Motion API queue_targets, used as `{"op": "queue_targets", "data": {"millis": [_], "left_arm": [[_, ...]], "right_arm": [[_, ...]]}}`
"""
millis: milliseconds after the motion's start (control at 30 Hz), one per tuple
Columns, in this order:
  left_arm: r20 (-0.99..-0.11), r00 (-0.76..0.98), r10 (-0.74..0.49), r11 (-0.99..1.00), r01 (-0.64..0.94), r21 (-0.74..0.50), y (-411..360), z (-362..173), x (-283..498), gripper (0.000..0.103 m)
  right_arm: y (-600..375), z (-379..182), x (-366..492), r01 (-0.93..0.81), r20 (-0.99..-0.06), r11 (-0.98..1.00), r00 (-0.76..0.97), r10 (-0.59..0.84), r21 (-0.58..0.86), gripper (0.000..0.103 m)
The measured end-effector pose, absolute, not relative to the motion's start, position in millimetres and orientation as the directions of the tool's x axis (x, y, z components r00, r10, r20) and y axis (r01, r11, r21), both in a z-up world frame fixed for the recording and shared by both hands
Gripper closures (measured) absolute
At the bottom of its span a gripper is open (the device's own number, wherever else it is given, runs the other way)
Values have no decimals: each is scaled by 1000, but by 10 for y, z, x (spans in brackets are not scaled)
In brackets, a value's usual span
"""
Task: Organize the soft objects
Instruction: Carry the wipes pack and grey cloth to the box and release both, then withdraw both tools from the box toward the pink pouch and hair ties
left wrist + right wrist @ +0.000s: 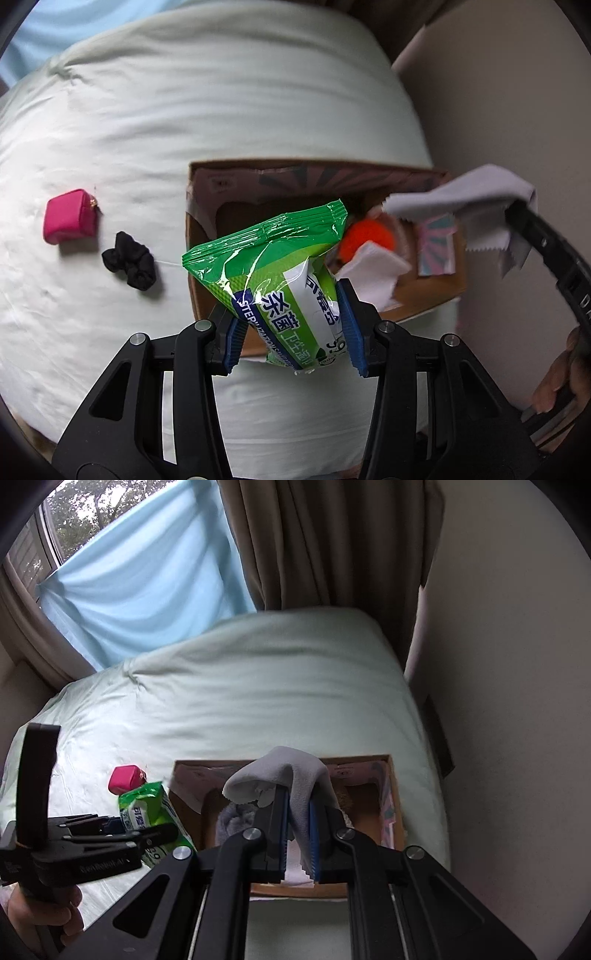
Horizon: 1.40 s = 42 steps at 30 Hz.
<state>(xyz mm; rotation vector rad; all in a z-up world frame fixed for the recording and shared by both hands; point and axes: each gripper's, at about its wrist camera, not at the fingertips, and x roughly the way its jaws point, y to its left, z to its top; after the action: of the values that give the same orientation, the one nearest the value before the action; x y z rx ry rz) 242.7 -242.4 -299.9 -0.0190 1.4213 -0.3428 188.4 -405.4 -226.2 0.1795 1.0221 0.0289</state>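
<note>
Pale green bedding (221, 122) covers the bed, with a beige curtain (317, 542) and a wall behind it, and an open cardboard box (439, 302) sits on the bed just beyond both sets of fingers.

Left gripper (293, 332): its blue-padded fingers are clenched on the lower end of a green wet-wipes pack (273, 266), which sticks up past the fingertips and hangs over the near left corner of the box. This pack looks plump but yielding, with a glossy, slippery film; a grip across its filled middle seems safer than one on the thin sealed edge (the film could slide out).

Right gripper (299, 834): its fingers are closed tight on a grey cloth (280, 775) with pinked edges, which drapes over the fingertips and hangs above the box opening. It is light and limp, so any pinch holds it, though a loose corner may catch on the box wall.

Inside the box, ahead of the left fingers, lie an orange fuzzy thing (369, 236) and a white pad (373, 269). Well off to the left of those fingers, on the bedding, rest a black scrunchie (129, 260) and a pink pouch (70, 216), not yet packed.
</note>
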Motion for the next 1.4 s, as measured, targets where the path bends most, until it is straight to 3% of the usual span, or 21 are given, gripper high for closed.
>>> {"op": "queue_targets", "data": {"millis": [300,333,367,400,433,467,500,533,567,1033,1400], "left_arm": [[-987,53,-150,939,322,-125,-2626,-3325,2523,60],[-987,45,-153,932,338,-129,-2659,-3333,2521,54],[-988,42,-150,930,346,-126,-2680,-3363,2531,31],[-989,49,-138,928,356,-112,-2699,-3365,2524,14],[-990,61,-130,927,363,-99,-2700,-3353,2512,1],[-988,79,-132,925,367,-95,-2689,-3328,2501,0],[-988,79,-131,925,368,-93,-2677,-3323,2493,0],[-989,77,-128,926,367,-91,-2663,-3325,2481,0],[-989,72,-125,927,365,-91,-2638,-3331,2462,0],[-982,115,-152,925,365,-101,-2537,-2968,2177,0],[-944,258,-207,933,341,-112,-2064,-2163,1790,0]], "right_arm": [[-4049,-2686,2086,55,-860,960,461,218,273,94],[-4043,-2731,2133,54,-866,956,441,236,289,94],[-4042,-2783,2185,62,-876,953,414,246,297,94],[-4048,-2827,2221,67,-884,952,396,248,298,90],[-4055,-2866,2247,71,-893,953,376,249,296,78],[-4066,-2890,2262,74,-897,953,364,250,295,66],[-4088,-2889,2252,74,-894,950,368,256,303,32],[-4091,-2879,2236,73,-889,948,376,261,309,4],[-4117,-2851,2201,70,-882,947,389,264,315,1],[-4103,-2510,1902,69,-879,970,443,178,232,1],[-3724,-1860,1458,67,-867,990,493,78,127,1]]}}
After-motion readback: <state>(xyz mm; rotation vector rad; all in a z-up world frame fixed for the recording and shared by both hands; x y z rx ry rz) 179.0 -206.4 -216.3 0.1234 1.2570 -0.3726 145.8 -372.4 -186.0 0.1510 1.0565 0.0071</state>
